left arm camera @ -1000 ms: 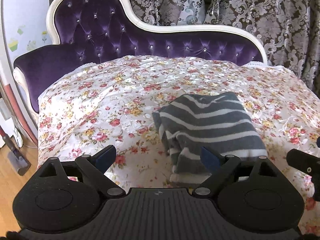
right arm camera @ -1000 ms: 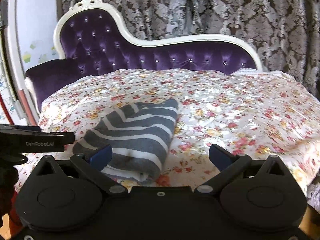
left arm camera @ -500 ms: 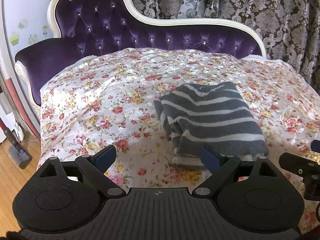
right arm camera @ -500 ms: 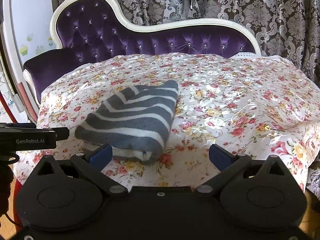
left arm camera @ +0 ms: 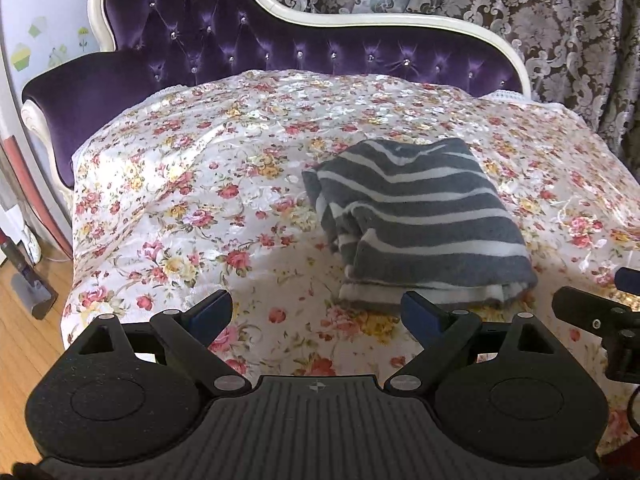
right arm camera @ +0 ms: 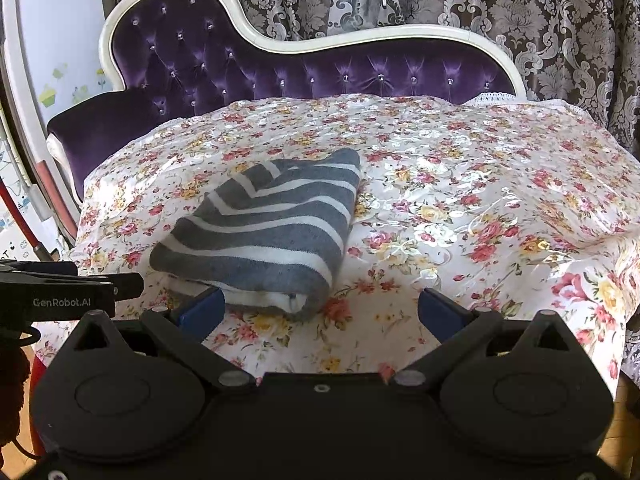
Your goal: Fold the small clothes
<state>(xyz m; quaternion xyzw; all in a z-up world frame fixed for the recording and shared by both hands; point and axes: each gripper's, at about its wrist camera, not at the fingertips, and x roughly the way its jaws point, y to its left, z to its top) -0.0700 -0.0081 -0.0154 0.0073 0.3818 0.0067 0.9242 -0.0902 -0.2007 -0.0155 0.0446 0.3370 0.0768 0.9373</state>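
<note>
A folded grey garment with white stripes [left arm camera: 416, 220] lies on a floral bedspread [left arm camera: 200, 208], just ahead of both pairs of tongs. It sits ahead and right of the left tongs [left arm camera: 316, 312], whose blue-tipped fingers [left arm camera: 212, 310] are spread wide apart, holding nothing, level and low above the cover's near edge. It sits ahead and left of the right tongs [right arm camera: 320, 312], equally wide apart and empty, held level beside the left pair. Beyond the garment rises a purple tufted headboard [right arm camera: 248, 68], with patterned curtains [right arm camera: 520, 8] behind.
</note>
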